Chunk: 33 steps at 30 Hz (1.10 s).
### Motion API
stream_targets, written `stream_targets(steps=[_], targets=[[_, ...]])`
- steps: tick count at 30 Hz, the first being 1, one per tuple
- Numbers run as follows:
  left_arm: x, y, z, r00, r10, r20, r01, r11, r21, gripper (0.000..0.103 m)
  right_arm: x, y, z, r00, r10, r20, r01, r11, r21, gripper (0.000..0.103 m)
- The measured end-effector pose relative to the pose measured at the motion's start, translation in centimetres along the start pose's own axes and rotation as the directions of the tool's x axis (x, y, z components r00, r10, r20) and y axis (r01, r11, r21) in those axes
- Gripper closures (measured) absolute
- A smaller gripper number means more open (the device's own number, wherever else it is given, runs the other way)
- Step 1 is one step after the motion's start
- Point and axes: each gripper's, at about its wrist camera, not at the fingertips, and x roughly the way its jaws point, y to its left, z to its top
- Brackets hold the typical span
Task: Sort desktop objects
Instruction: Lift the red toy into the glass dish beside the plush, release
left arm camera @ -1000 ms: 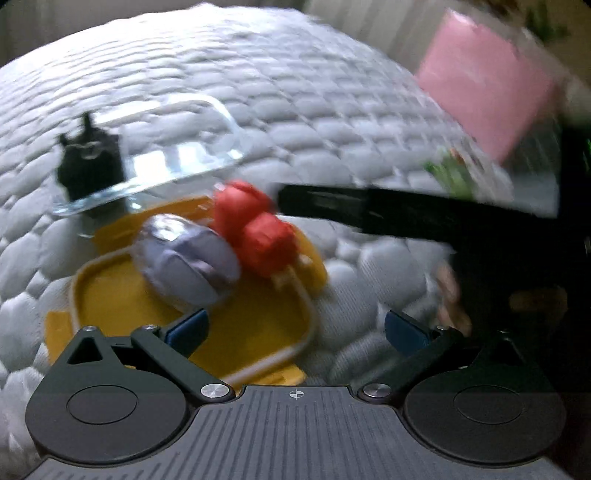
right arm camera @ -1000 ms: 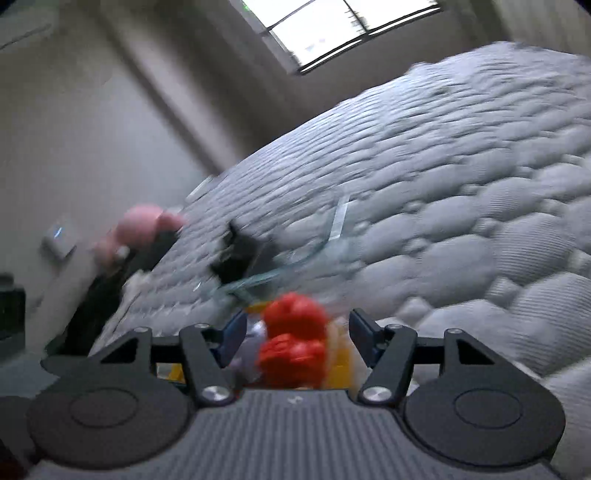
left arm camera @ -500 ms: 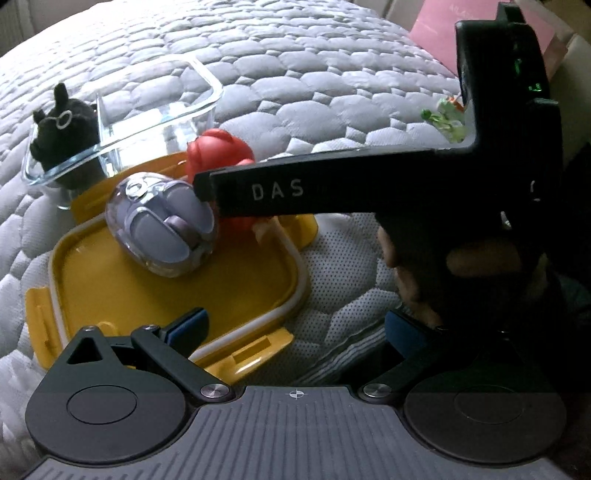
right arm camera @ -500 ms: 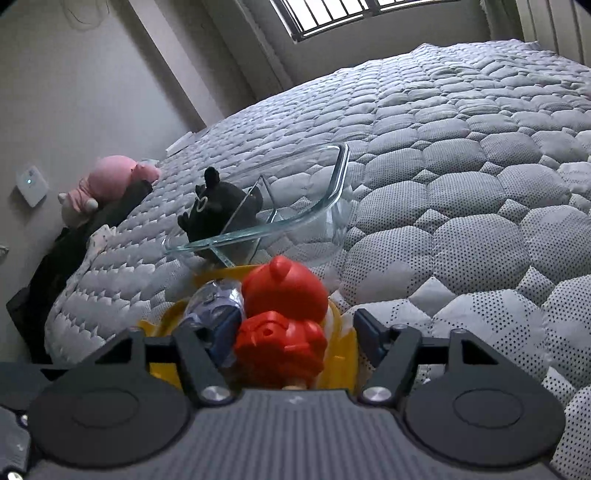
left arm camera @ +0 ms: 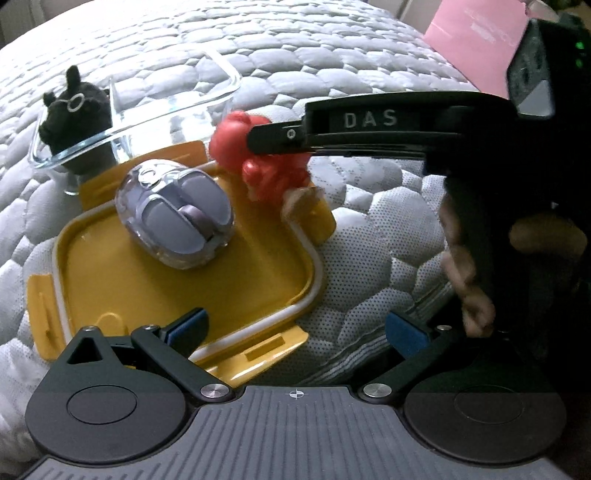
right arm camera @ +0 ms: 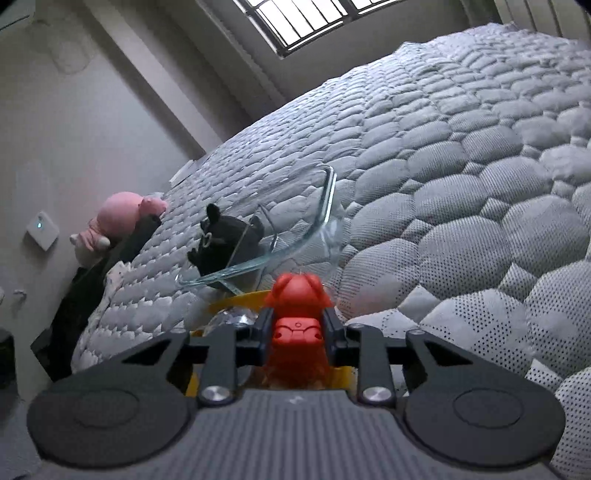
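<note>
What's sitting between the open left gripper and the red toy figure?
In the left wrist view, the clear purple earbud case lies on the yellow lid, between the left gripper and the red toy figure.

1. A wide mattress [right arm camera: 461, 177] fills most of the room, covered in grey quilted fabric stitched in a honeycomb pattern.
2. Behind it, a barred window [right arm camera: 317, 22] lets in bright daylight.
3. The walls [right arm camera: 74, 122] are plain and pale, and dim compared with the window.
4. A small white box [right arm camera: 42, 229] with a tiny lit dot is fixed to the wall on the left.
5. A pink plush toy [right arm camera: 118, 218] sits at the mattress's far left edge, against the wall.
6. A pink sheet or board [left arm camera: 476, 40] stands beyond the mattress's other side.
</note>
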Motion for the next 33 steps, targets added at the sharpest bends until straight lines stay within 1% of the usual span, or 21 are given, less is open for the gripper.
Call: stream_targets(steps=[2,4,7,8,12,17,22,25,30,33], targets=[[-0.2,0.1,-0.1,1.000,0.000,0.005,0.000,1.000,0.000,0.000,0.1,0.7,-0.1,1.000,-0.026,0.004,0.026,0.999,-0.044,0.073],[-0.3,0.0,-0.2,1.000,-0.001,0.007,0.001,1.000,-0.001,0.000,0.5,1.3,-0.2,0.999,-0.033,-0.011,0.032,0.997,-0.074,0.072],[-0.4,0.0,-0.4,1.000,0.001,0.011,-0.001,1.000,0.004,0.000,1.2,2.3,-0.3,0.998,-0.057,-0.025,0.053,0.991,-0.127,0.061],[-0.4,0.0,-0.4,1.000,0.002,0.013,-0.002,1.000,0.006,0.000,1.4,2.7,-0.4,0.997,-0.071,-0.022,0.067,0.986,-0.151,0.054],[-0.6,0.1,-0.6,1.000,0.014,0.019,-0.014,1.000,0.002,0.000,2.7,3.7,-0.4,0.993,-0.114,-0.018,0.107,0.969,-0.223,0.048],[-0.7,0.7,-0.9,1.000,0.007,0.023,-0.007,1.000,-0.019,0.000,3.2,3.1,0.2,0.994,-0.101,-0.037,0.093,0.981,-0.173,0.049],[-0.8,1.4,-1.3,0.999,0.001,0.032,0.000,0.999,-0.034,0.000,1.9,2.6,0.8,0.997,-0.060,-0.040,0.056,0.993,-0.100,0.049],[-0.9,2.1,-1.5,0.999,-0.011,0.039,0.013,0.999,-0.051,0.000,0.4,3.1,1.6,0.999,-0.034,-0.019,0.032,0.996,-0.087,0.049],[-1.2,3.6,-1.9,0.997,-0.049,0.063,0.055,0.994,-0.093,0.000,-1.8,5.3,4.2,1.000,-0.014,0.027,0.017,0.994,-0.112,0.050],[-1.4,4.8,-2.3,0.994,-0.073,0.084,0.083,0.989,-0.123,0.000,-2.1,7.2,6.8,0.996,-0.036,0.082,0.047,0.989,-0.137,0.050]])
